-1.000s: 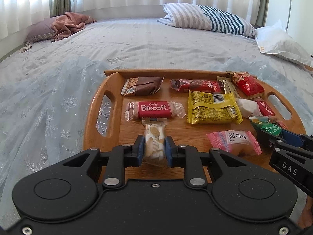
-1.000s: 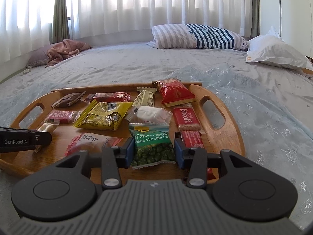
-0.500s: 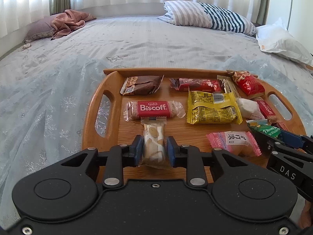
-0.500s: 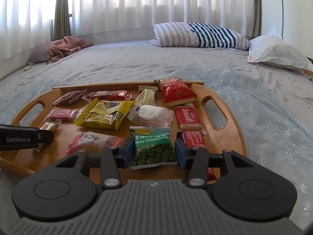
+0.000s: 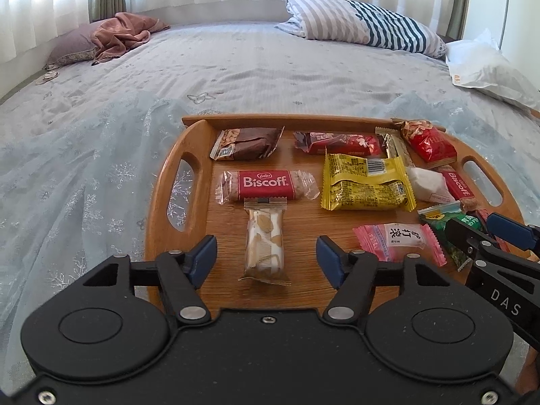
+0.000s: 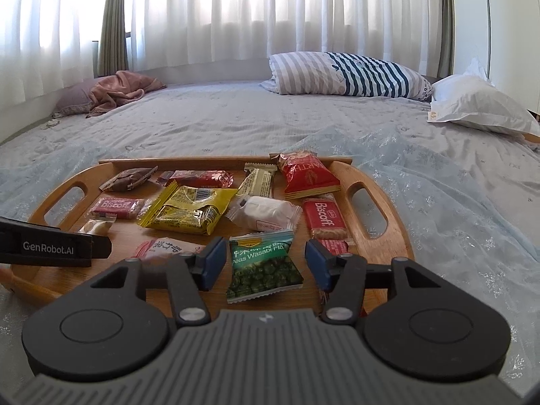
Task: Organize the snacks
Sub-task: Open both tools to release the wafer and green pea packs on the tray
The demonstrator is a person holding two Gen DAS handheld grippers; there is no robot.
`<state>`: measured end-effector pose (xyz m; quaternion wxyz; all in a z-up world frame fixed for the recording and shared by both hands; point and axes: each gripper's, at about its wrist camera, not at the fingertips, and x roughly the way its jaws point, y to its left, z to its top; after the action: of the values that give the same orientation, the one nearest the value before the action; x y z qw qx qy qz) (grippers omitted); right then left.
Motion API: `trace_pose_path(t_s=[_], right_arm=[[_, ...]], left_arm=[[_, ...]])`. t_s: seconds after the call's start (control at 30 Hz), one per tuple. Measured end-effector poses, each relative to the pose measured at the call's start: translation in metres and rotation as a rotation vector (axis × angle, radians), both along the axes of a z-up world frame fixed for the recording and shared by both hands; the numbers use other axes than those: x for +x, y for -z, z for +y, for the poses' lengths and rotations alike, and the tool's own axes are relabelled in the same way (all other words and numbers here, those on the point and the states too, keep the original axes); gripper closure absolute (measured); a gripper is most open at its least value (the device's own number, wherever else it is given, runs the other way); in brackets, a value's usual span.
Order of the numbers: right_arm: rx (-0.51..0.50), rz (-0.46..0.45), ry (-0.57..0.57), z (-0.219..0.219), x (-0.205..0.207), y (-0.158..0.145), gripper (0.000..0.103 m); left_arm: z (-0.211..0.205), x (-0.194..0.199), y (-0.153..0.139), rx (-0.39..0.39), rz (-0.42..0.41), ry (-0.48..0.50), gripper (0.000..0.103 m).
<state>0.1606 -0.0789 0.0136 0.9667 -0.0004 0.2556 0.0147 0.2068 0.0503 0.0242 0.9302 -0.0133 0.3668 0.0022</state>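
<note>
A wooden tray (image 5: 158,222) (image 6: 388,236) on the bed holds several snack packets. My left gripper (image 5: 266,258) is open, its blue pads either side of a clear nougat packet (image 5: 265,241) that lies on the tray below a red Biscoff pack (image 5: 266,185). My right gripper (image 6: 261,263) is open around a green wasabi peas packet (image 6: 263,266) lying on the tray. A yellow packet (image 5: 366,182) (image 6: 189,211), a pink packet (image 5: 393,241) and a white packet (image 6: 266,212) lie between them.
Brown, dark red and red packets (image 5: 249,143) (image 5: 339,143) (image 6: 305,173) lie along the tray's far rim. A second Biscoff (image 6: 325,217) lies near the right handle. A striped pillow (image 6: 347,74), a white pillow (image 6: 479,104) and a pink cloth (image 5: 125,35) lie on the bed.
Both grippers have opened. The left let go of the nougat packet and the right let go of the wasabi peas packet; both packets now lie on the tray.
</note>
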Motion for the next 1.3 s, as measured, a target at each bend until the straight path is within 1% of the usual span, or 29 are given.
trace_pose_path(t_s=[0.07,0.13,0.27,0.4,0.47,0.67,0.83,0.97,1.1,1.3], right_arm=[[-0.002,-0.007,-0.002,-0.001,-0.002,-0.002,0.029],[-0.006,-0.017,0.000,-0.002,-0.005,-0.005,0.026],[-0.007,-0.027,0.002,-0.003,-0.009,-0.012,0.024],[-0.011,-0.051,0.003,-0.004,-0.016,-0.019,0.018],[-0.008,-0.061,0.001,-0.006,-0.020,-0.023,0.017],[0.009,-0.092,-0.005,-0.014,-0.034,-0.035,0.014],[0.021,-0.111,-0.007,-0.021,-0.047,-0.045,0.012],[0.007,-0.120,-0.011,-0.024,-0.059,-0.053,0.010],[-0.002,-0.146,-0.021,-0.029,-0.073,-0.060,0.004],[0.007,-0.172,-0.031,-0.032,-0.092,-0.065,0.001]], left_arm=[[0.001,-0.003,-0.004,-0.010,-0.011,-0.001,0.026],[0.001,-0.007,-0.009,-0.010,-0.020,-0.002,0.022],[-0.001,-0.016,-0.018,0.010,-0.032,-0.003,0.017],[-0.002,-0.025,-0.027,0.009,-0.045,-0.001,0.014],[-0.002,-0.031,-0.032,0.011,-0.050,0.000,0.011],[-0.004,-0.052,-0.044,0.005,-0.076,0.016,0.007],[-0.004,-0.070,-0.052,-0.006,-0.088,0.014,0.006],[-0.002,-0.092,-0.058,0.007,-0.112,0.009,0.004],[0.002,-0.112,-0.063,-0.004,-0.121,0.013,0.002],[0.002,-0.131,-0.065,-0.011,-0.125,0.013,0.001]])
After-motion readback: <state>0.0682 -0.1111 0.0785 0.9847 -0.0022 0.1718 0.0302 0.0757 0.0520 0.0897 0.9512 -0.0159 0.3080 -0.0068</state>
